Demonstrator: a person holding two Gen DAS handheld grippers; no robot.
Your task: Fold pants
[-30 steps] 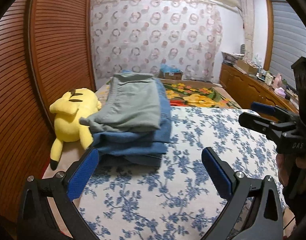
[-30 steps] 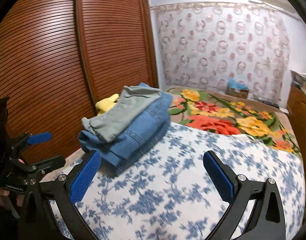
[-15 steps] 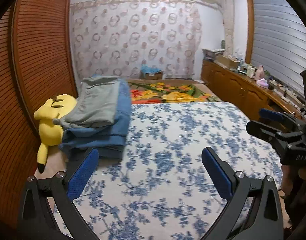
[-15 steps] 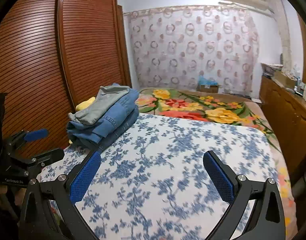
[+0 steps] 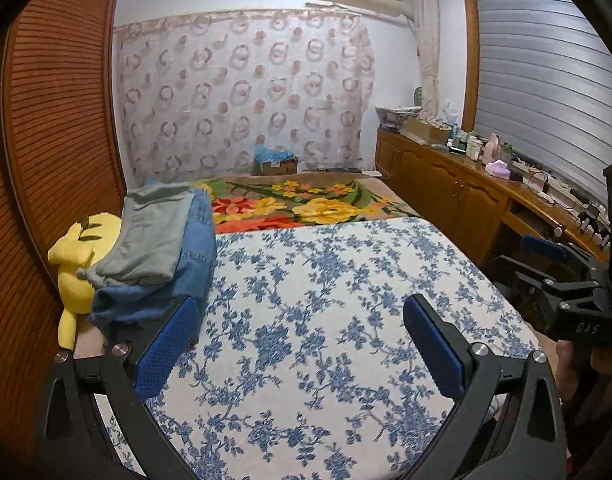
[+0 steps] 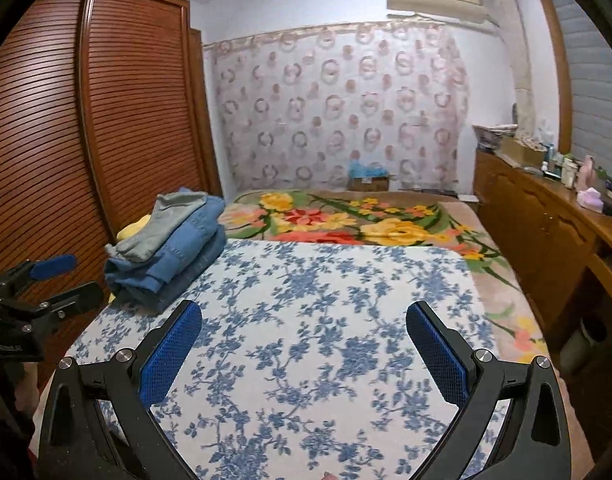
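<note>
Hovering over floral sheet (image 5: pixel 326 320): left gripper (image 5: pixel 297 340), right gripper (image 6: pixel 301 340), both spread, empty; folded pants stack (image 6: pixel 173 248) at ten o'clock.

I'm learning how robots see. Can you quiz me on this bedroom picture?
1. True or false: the left gripper holds the folded pants.
2. What lies on top of the pile: A grey pants, B a towel, C a pillow?
3. Fill in: the yellow toy lies between the pile and the wooden ____.

Key: 1 false, both the left and the right gripper are open and empty. 2 A. 3 wardrobe.
</note>
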